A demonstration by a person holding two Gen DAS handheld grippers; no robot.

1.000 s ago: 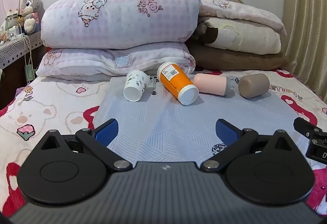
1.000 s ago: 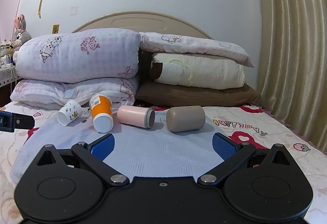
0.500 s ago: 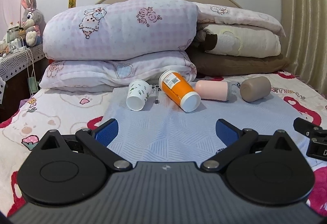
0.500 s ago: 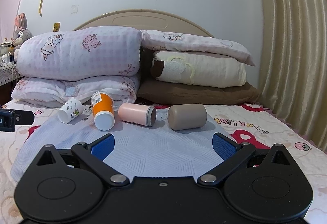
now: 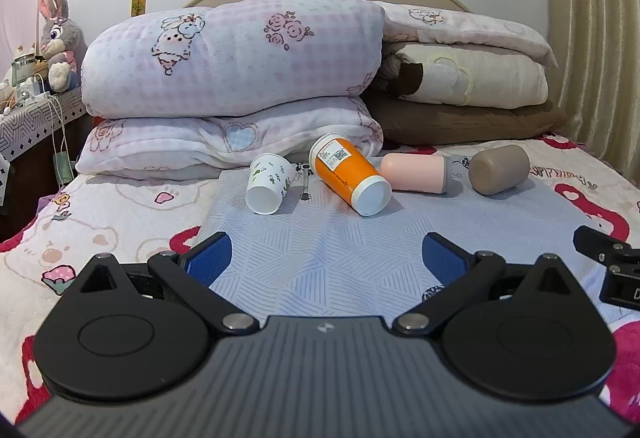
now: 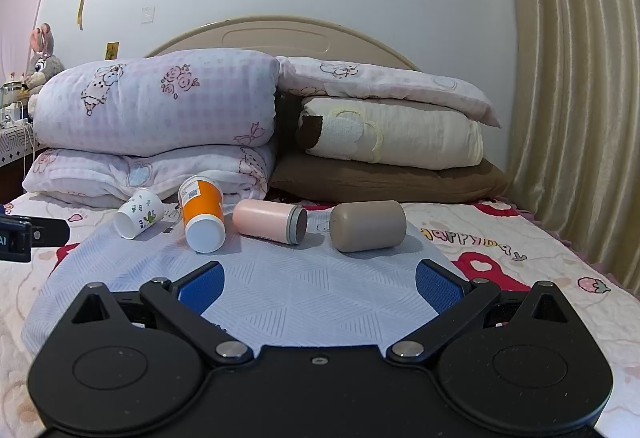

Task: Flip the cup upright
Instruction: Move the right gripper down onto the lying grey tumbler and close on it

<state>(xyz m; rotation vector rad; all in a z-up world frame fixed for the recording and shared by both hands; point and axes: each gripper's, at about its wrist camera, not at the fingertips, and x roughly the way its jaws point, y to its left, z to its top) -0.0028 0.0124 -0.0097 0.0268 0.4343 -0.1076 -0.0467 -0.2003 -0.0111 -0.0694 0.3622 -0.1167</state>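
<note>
taupe cup [image 6: 367, 225] on its side, mouth hidden from both views.

The orange cup [image 5: 347, 174], in the middle of the left wrist view, carries a white label with a QR code and small print too fine to read. On the bedspread [image 6: 472, 236], right of centre in the right wrist view, yellow letters lie upside down and appear to spell "HAPPY DAY".
</note>
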